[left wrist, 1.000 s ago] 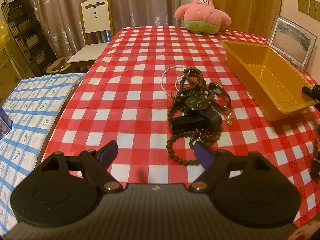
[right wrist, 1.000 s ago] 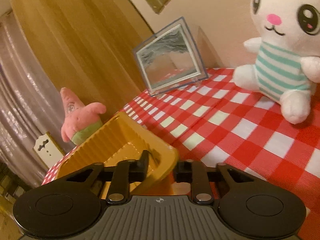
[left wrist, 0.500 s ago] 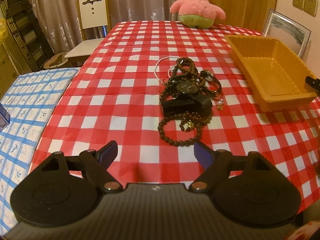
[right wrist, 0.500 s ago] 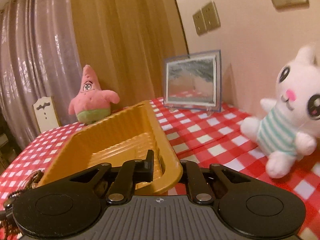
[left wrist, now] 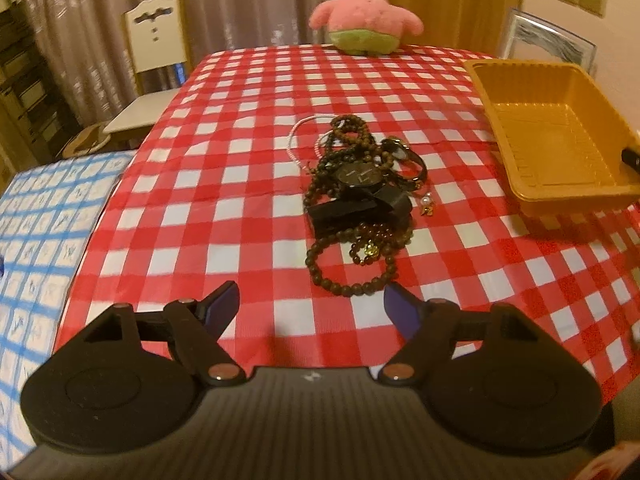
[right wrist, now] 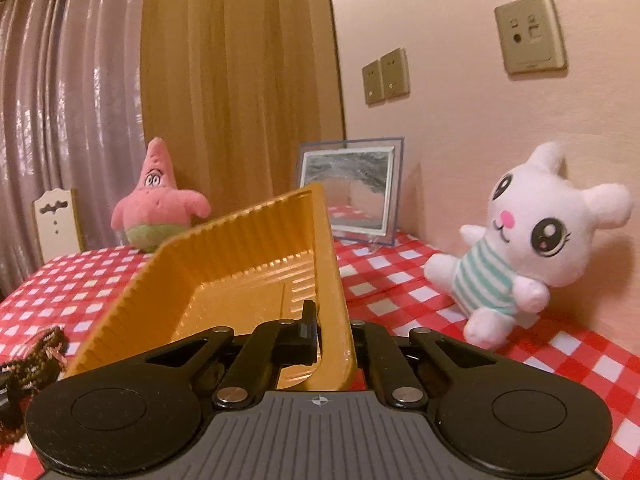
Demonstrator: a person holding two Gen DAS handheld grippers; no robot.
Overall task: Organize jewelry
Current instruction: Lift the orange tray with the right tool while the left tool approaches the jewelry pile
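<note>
My right gripper [right wrist: 332, 334] is clamping the tray [right wrist: 240, 264] by its near wall, one finger inside, one outside, jaws nearly closed on the plastic. The tray is tilting, far end lifted off the cloth [right wrist: 400, 280] in the right wrist view. Left gripper [left wrist: 312, 308] is hovering wide open over the near part of the table, holding nothing.

Jewelry pile [left wrist: 360, 196] is sitting mid-table, just beyond my left fingers, left of the tray and apart from it. In the pile I'm seeing a black watch [left wrist: 358, 178], brown bead strands [left wrist: 348, 280], a thin white bead loop [left wrist: 298, 142], and a small pearl charm [left wrist: 427, 204] lying loose at its right edge. The nearest bead loop is lying between my left fingertips' line of sight, not touched.

Pink star plush [left wrist: 366, 12] is standing at the far edge. White bunny plush [right wrist: 532, 240] is leaning on the right wall, framed picture [right wrist: 352, 196] beside it, behind the tray. Nothing is in the tray.
</note>
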